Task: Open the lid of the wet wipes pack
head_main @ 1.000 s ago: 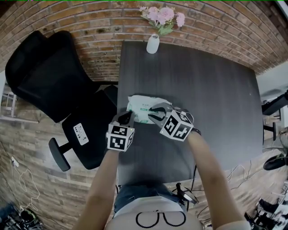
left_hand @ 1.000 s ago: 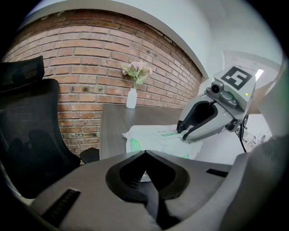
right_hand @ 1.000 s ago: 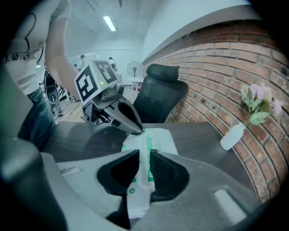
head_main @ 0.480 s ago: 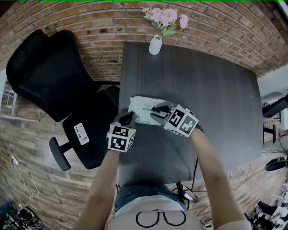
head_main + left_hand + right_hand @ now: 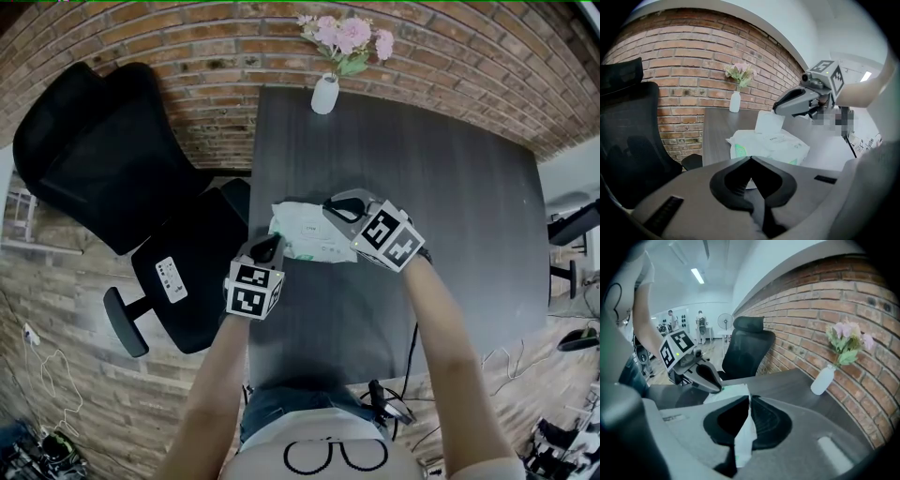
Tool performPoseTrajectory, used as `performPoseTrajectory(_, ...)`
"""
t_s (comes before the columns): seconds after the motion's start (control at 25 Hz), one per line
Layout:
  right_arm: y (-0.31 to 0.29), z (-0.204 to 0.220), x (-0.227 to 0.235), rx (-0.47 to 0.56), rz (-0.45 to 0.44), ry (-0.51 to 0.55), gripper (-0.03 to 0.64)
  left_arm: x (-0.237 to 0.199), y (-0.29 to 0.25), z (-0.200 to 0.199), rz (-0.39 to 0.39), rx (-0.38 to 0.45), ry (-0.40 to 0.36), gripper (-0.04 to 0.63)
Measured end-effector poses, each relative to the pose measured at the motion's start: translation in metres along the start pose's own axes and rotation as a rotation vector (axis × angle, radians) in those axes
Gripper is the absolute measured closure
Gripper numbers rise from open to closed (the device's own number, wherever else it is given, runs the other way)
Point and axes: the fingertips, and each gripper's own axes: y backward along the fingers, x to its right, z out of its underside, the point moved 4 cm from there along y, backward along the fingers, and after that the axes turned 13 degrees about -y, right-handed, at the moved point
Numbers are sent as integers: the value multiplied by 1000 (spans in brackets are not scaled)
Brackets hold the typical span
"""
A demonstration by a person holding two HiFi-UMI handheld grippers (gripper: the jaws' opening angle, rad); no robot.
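Observation:
A white wet wipes pack (image 5: pixel 307 234) lies on the dark table (image 5: pixel 450 206) near its left edge. My right gripper (image 5: pixel 334 208) hovers over the pack's far right part. Its jaws are closing, and the pads pinch the pack's white lid flap (image 5: pixel 744 434). In the left gripper view the flap (image 5: pixel 768 123) stands peeled up from the pack (image 5: pixel 778 145) at the right gripper's tips (image 5: pixel 777 108). My left gripper (image 5: pixel 272 247) sits at the pack's near left corner. Its jaws look shut, with the pack's edge at their tips (image 5: pixel 751 159).
A white vase with pink flowers (image 5: pixel 324 92) stands at the table's far edge. A black office chair (image 5: pixel 122 187) is just left of the table, close to my left gripper. A brick wall runs behind the table.
My right gripper has moved away from me and up, drawing the lid flap off the pack. The left gripper has stayed at the pack's corner.

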Motion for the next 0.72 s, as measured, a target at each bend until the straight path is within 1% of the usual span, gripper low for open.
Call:
performPoseTrajectory(0.2, -10, 2, 24, -11, 79, 1, 591, 1, -1, -1, 9, -4, -8, 597)
performPoseTrajectory(0.36, -25, 5, 36, -13, 144, -35, 580, 1, -1, -1, 17, -6, -15, 597)
performPoseTrajectory(0.48, -36, 8, 46, -8, 207, -50, 501, -1, -1, 0, 12, 1, -11, 597)
performPoseTrajectory(0.56, -42, 14, 51, -24, 230, -62, 468, 0, 0, 0, 11, 5, -9, 597)
performPoseTrajectory(0.64, -47, 20, 54, -47, 237, -68, 453, 0, -1, 0, 14, 5, -11, 597)
performPoseTrajectory(0.72, -52, 25, 53, -69, 240, -67, 451, 0, -2, 0, 19, 2, -16, 597)
